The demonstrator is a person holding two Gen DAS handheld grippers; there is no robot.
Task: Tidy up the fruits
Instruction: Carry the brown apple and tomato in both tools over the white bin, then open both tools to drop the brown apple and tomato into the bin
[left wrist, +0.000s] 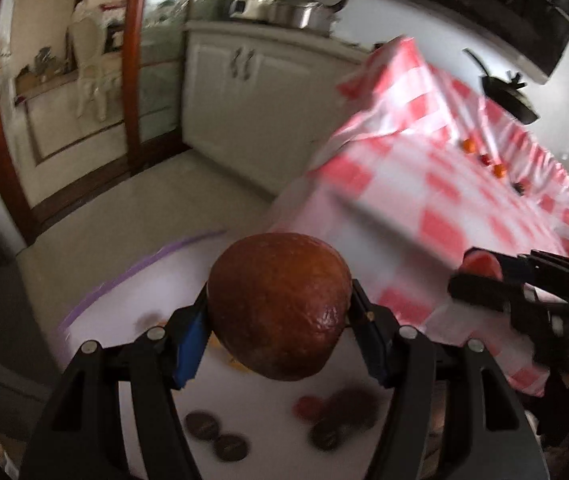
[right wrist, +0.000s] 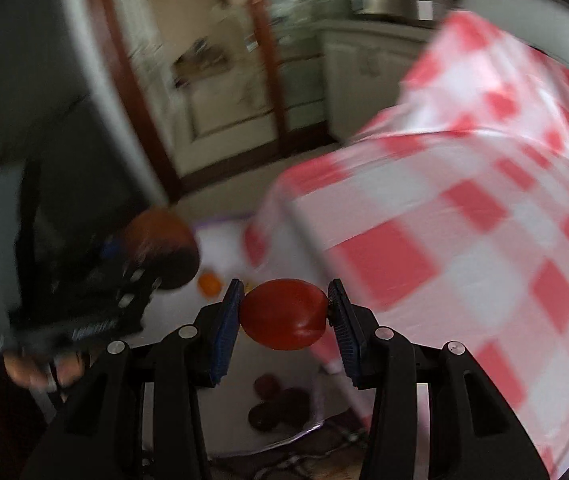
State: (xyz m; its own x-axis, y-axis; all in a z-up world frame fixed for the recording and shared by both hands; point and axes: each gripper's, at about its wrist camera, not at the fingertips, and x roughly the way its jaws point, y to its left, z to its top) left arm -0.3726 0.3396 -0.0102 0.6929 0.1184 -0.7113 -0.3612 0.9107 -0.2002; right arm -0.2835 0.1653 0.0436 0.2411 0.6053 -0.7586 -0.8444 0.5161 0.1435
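brown fruit (left wrist: 278, 306): clamped in left hand-held gripper (left wrist: 278, 320) | blurred

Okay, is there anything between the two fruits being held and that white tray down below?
Nothing visible. The brown fruit in the left gripper and the red tomato in the right gripper hang over the white tray, with open air beneath.

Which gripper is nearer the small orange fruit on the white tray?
Left. The left gripper, holding a brown fruit, is beside the small orange fruit; the right gripper sits farther back.
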